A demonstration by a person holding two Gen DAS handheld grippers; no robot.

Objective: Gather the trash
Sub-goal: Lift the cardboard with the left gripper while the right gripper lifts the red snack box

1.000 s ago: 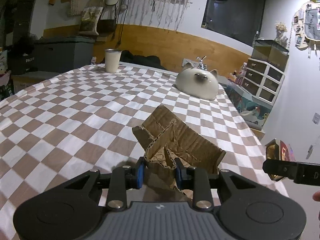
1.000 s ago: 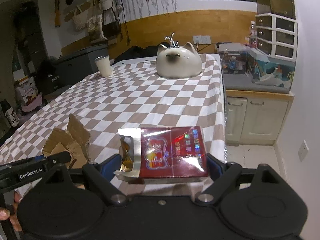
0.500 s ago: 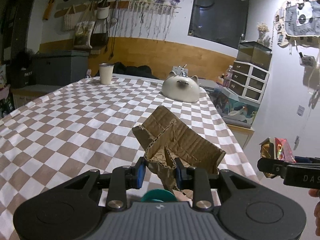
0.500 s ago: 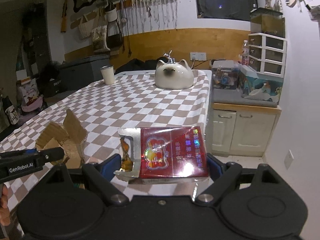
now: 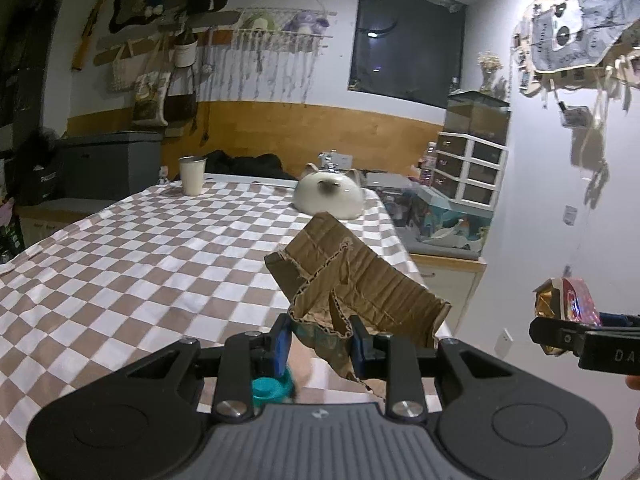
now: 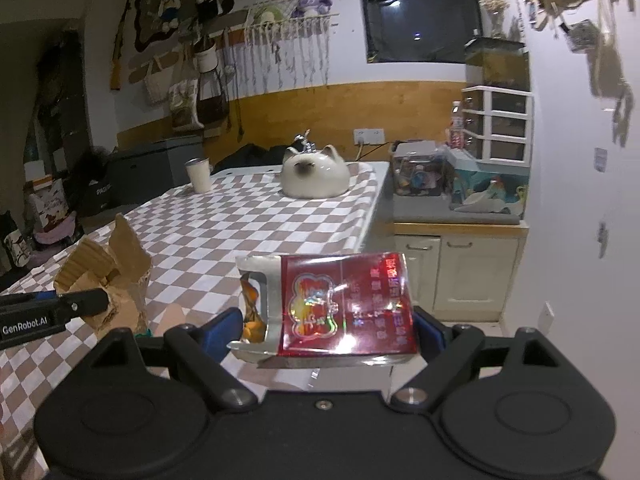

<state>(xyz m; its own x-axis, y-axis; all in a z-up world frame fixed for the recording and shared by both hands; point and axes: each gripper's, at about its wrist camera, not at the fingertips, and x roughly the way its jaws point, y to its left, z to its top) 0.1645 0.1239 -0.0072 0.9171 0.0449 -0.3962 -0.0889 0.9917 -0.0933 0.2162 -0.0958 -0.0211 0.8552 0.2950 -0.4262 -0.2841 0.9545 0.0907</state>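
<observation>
**Both pieces of trash held clear of the worktop**

The checkered worktop [image 5: 132, 264] lies below and ahead. The left gripper [image 5: 318, 338] has its fingers clamped on torn cardboard [image 5: 360, 284], angled up-right; the right gripper [image 6: 328, 332], fingers wide, pinches a red cigarette pack [image 6: 340, 304] lengthwise, crosswise to them. No bin visible.

A counter [image 5: 120, 248] covered in a brown-and-white checked cloth fills the near room; behind it the white wall [image 6: 344, 68] carries a band of wood panelling [image 5: 312, 128] along its lower part; above the panelling hangs a dark window [image 5: 404, 40]; left of the window, bags [image 5: 150, 96] and fringed hangings [image 5: 276, 60] droop from a rail; right of the counter stands a low cream cabinet [image 6: 456, 272] with a white drawer unit [image 6: 500, 124] beyond it; left of the counter sits a grey bin [image 5: 108, 164]; the light is dim and indoor.
</observation>
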